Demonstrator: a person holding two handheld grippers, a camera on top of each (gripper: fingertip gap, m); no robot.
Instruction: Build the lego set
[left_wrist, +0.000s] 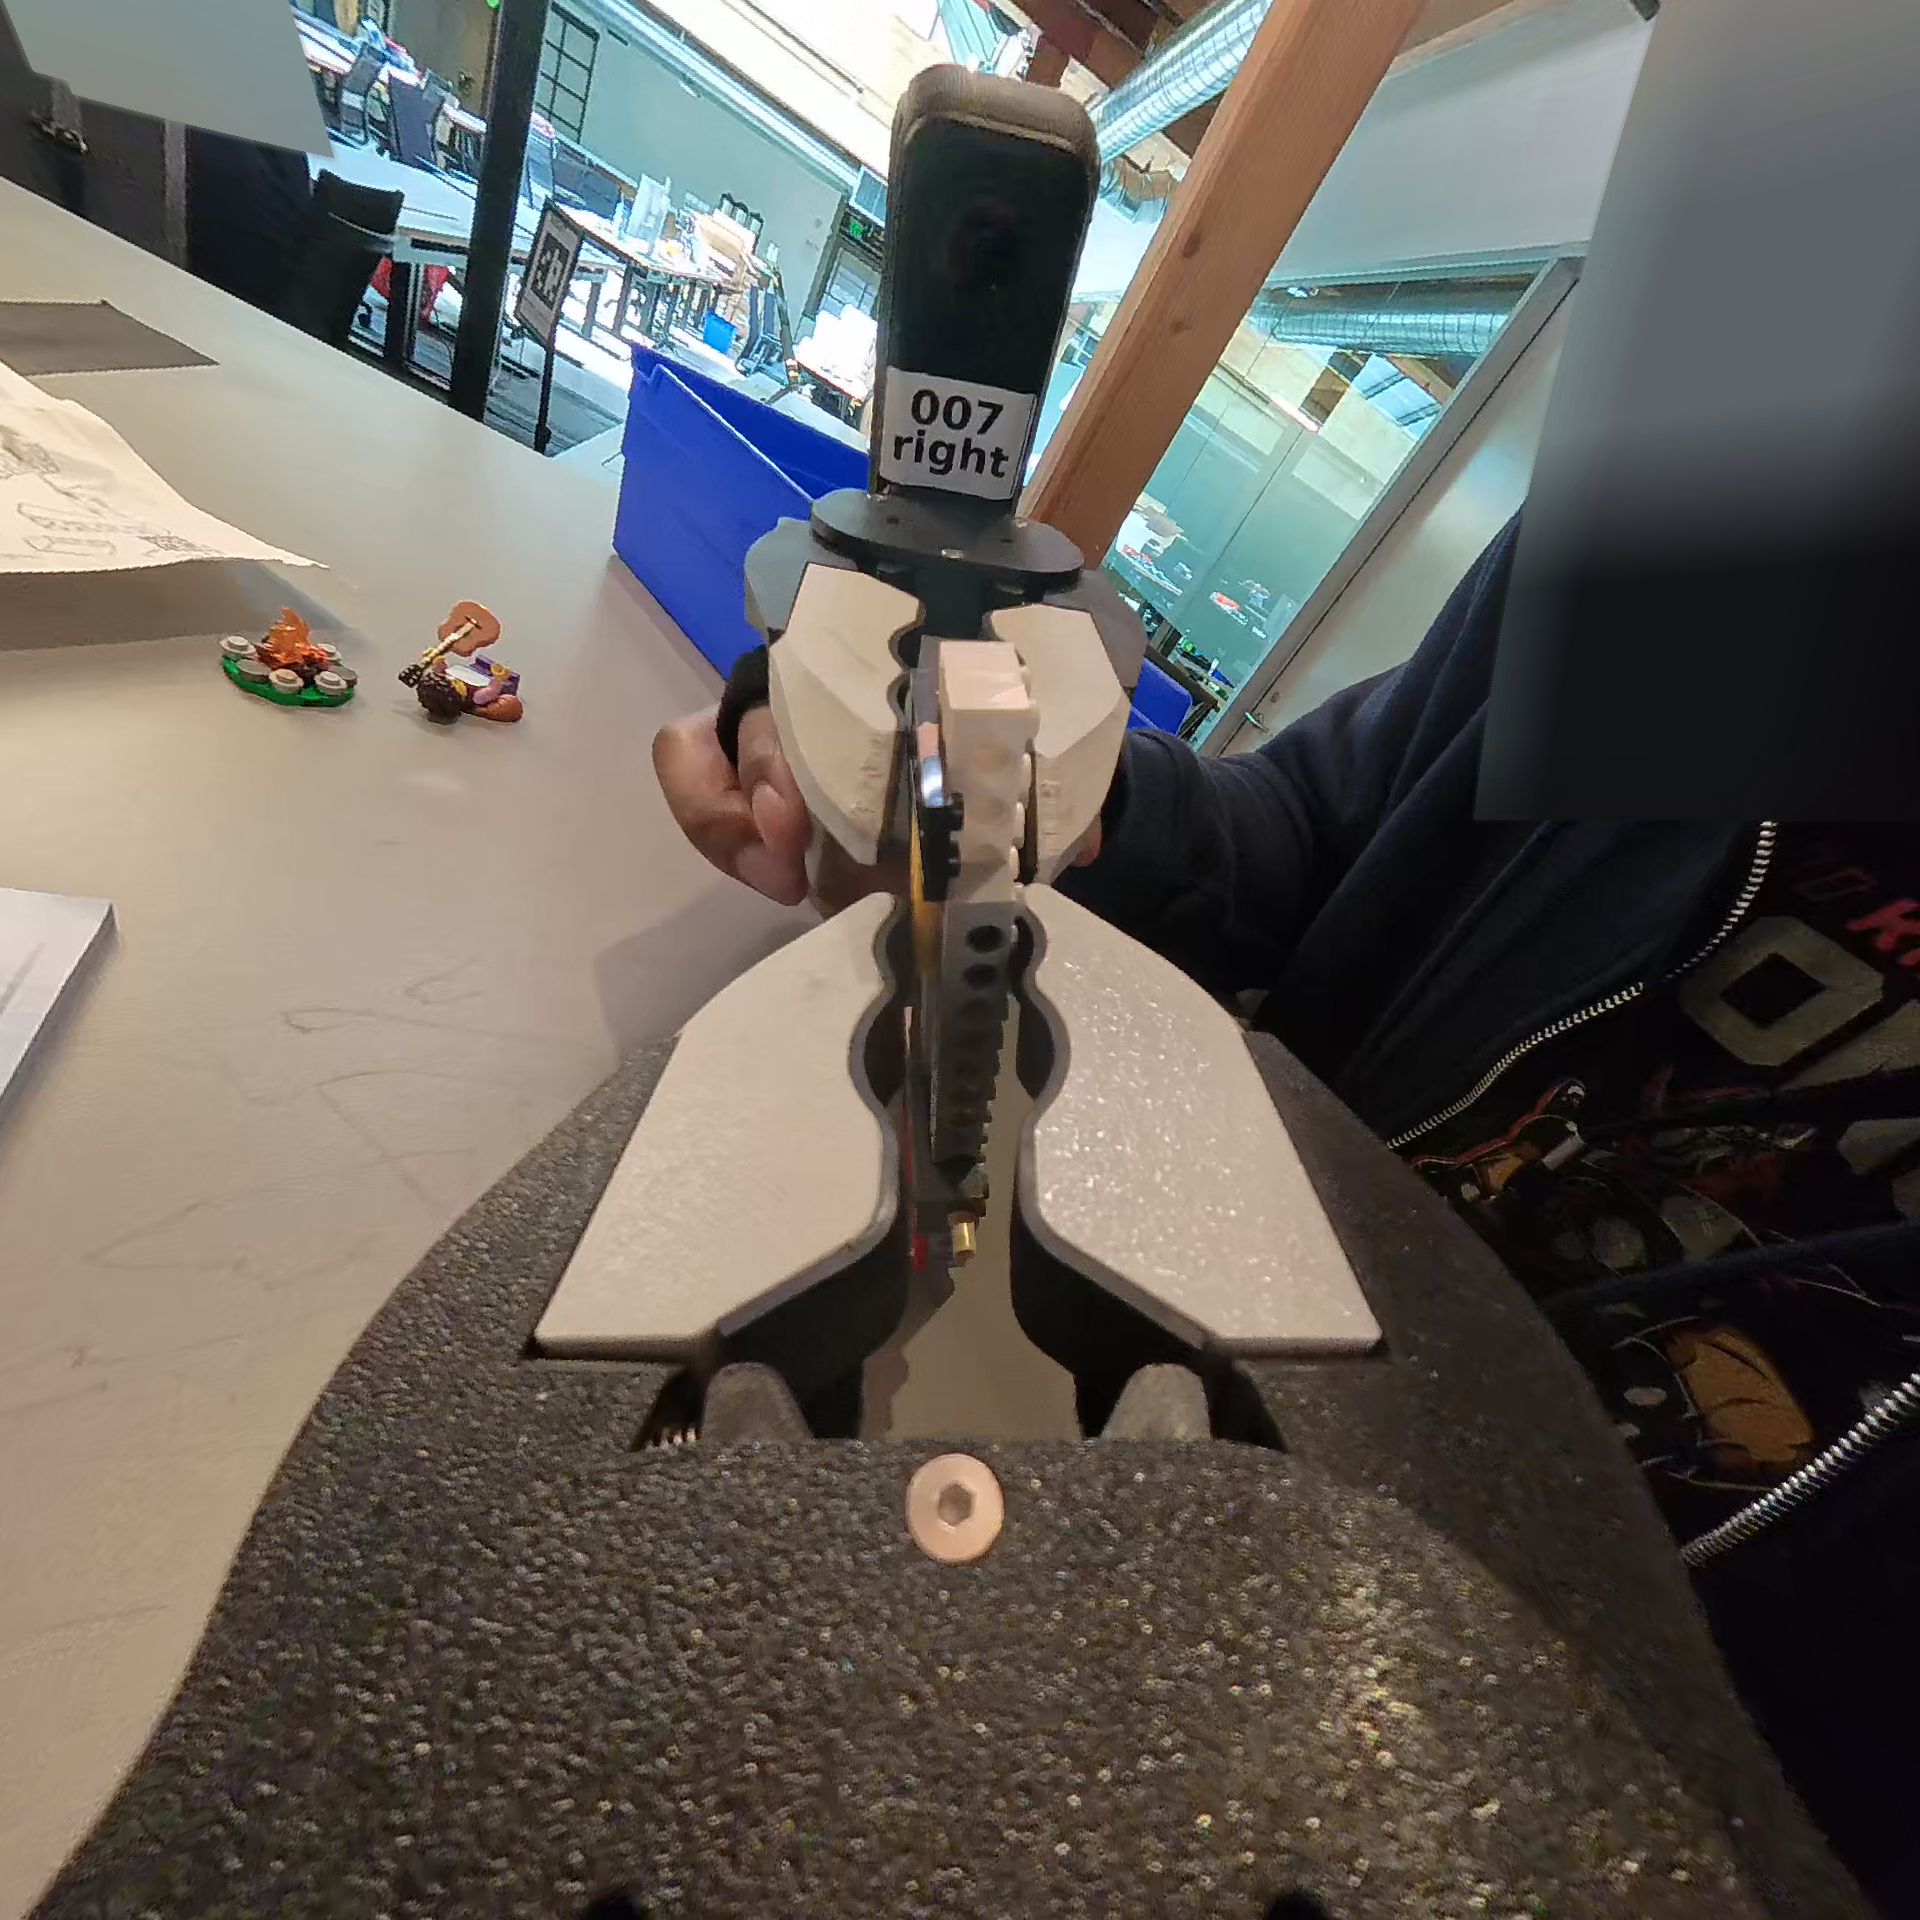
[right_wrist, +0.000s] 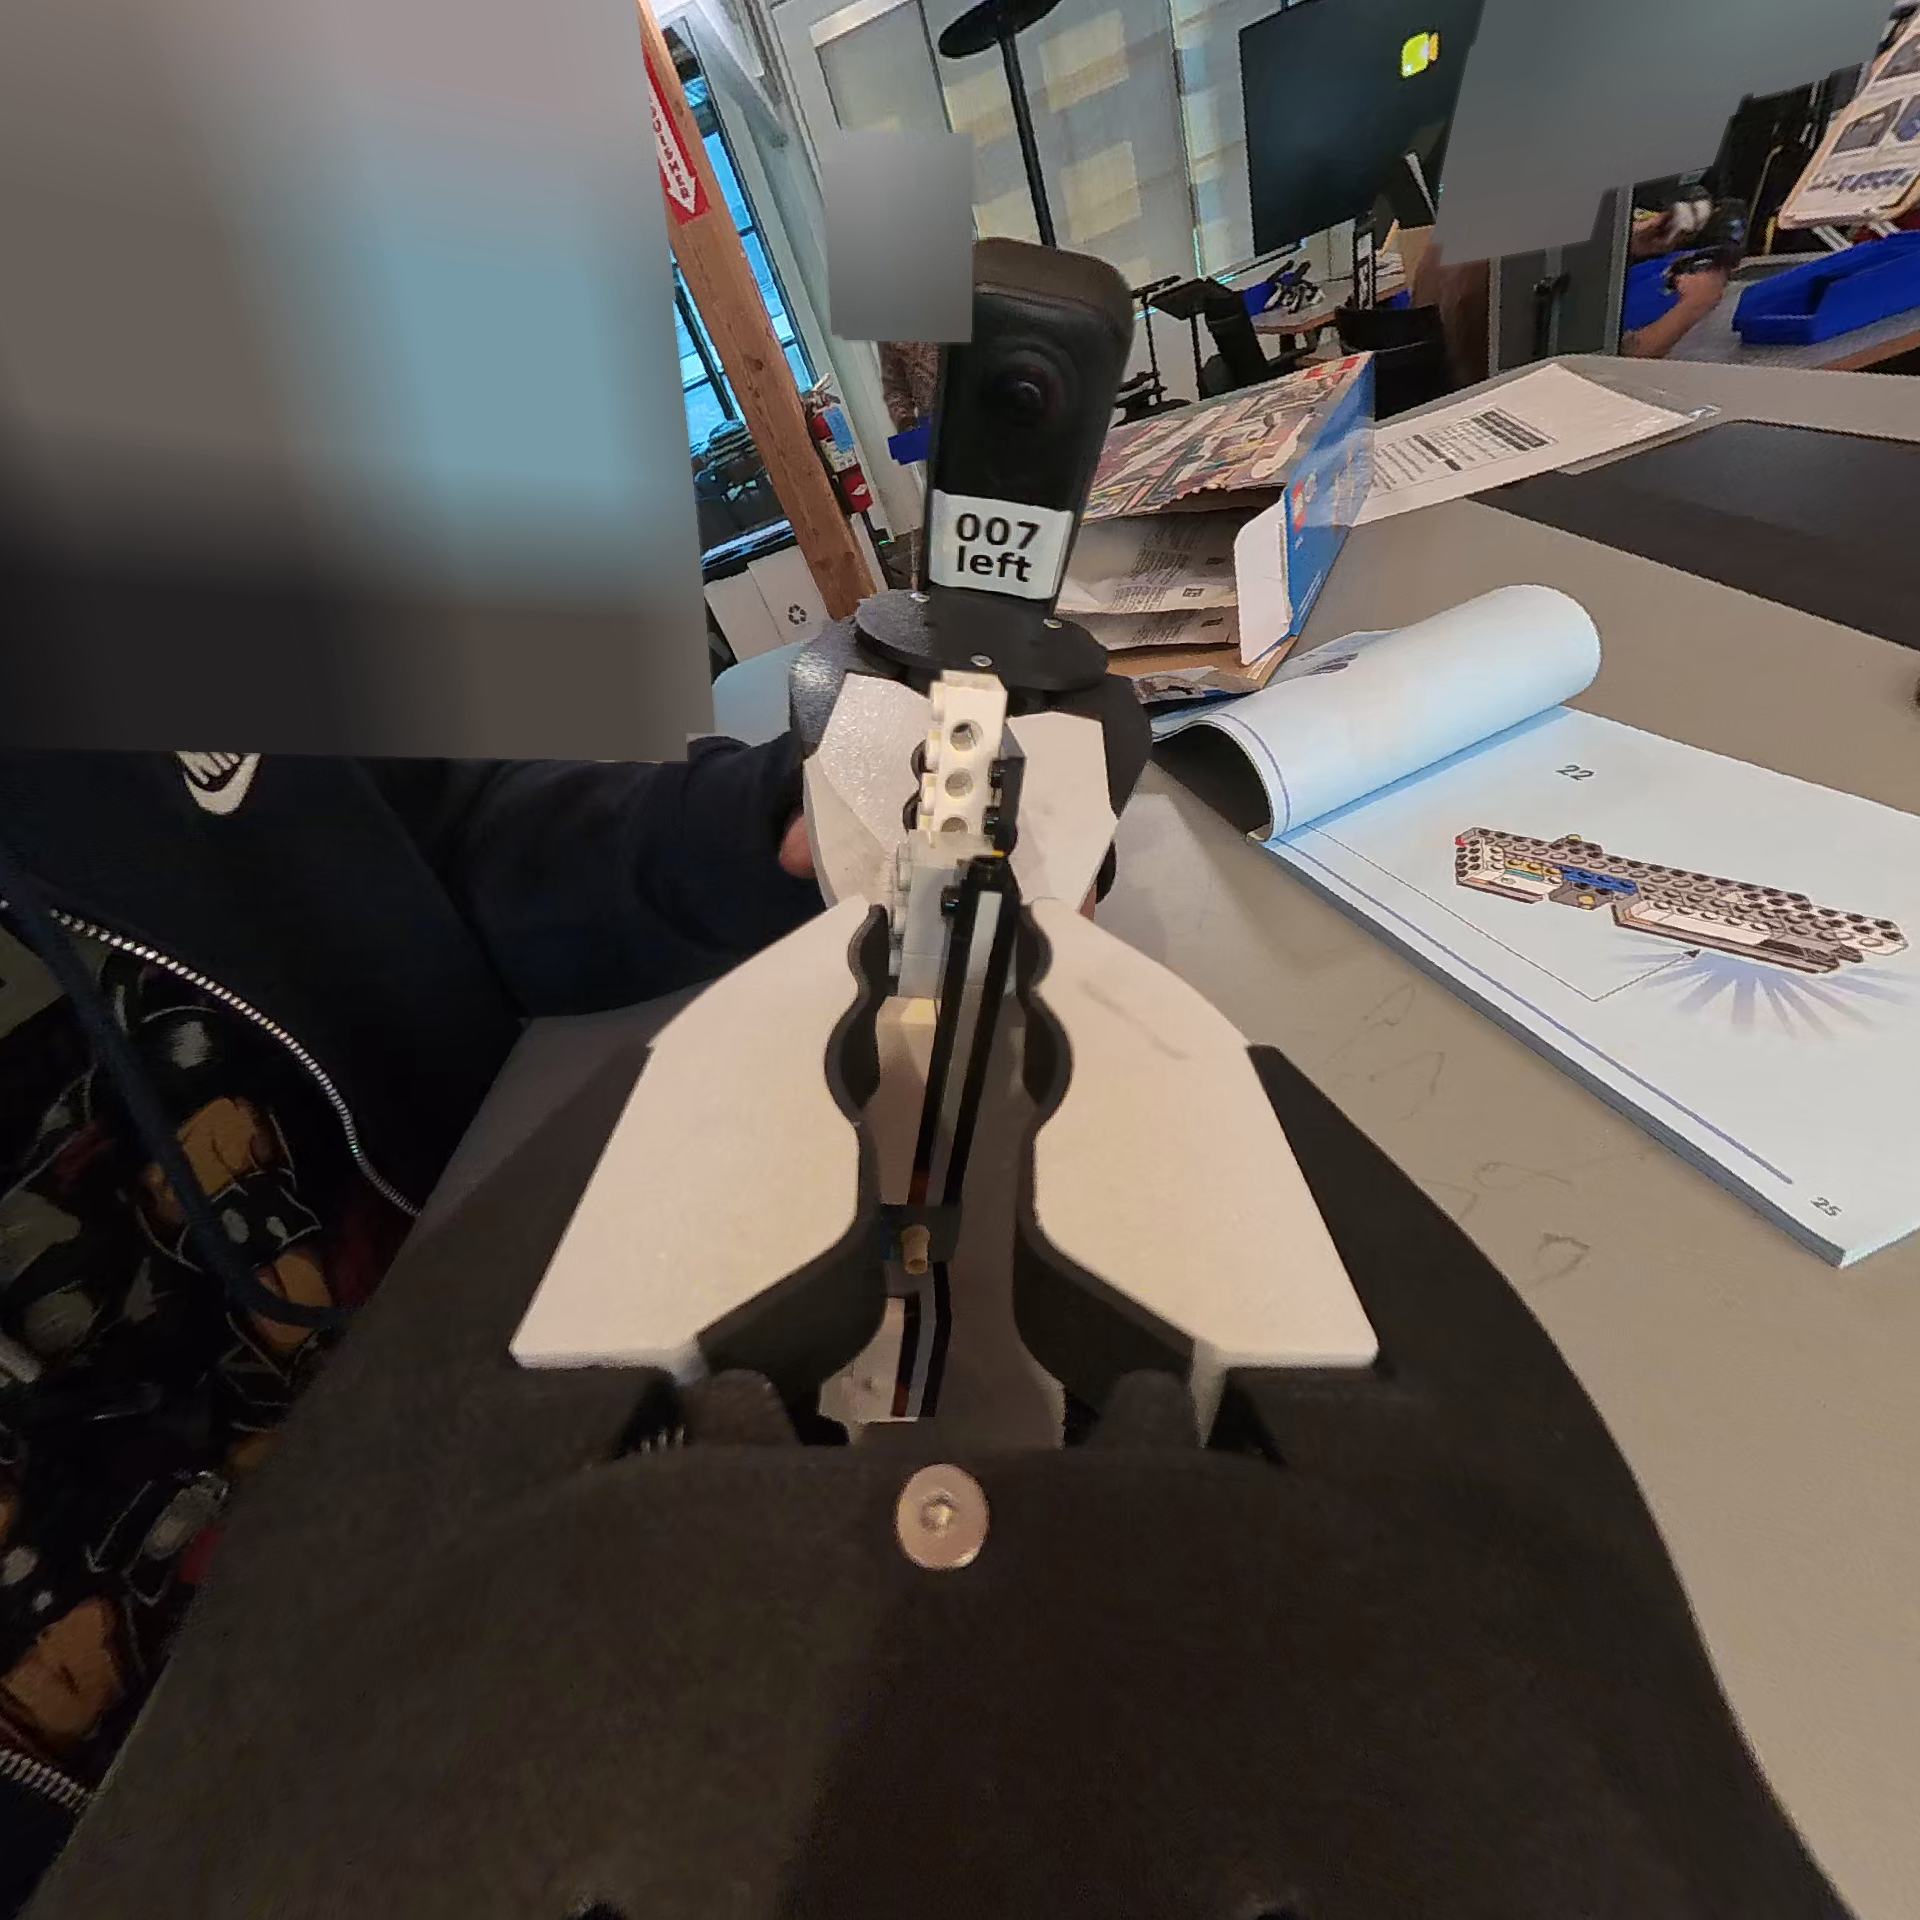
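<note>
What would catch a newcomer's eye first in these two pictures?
Dead centre, both grippers, left and right, face each other with jaws clamped on one long brick assembly held between them above the table. An open instruction booklet lies to the right.

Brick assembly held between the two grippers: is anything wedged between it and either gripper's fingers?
Nothing visible. The left gripper and the right gripper each clamp one end of the brick assembly directly.

Black, grey, white, perhaps yellow brick model (left_wrist: 961, 997).
</note>
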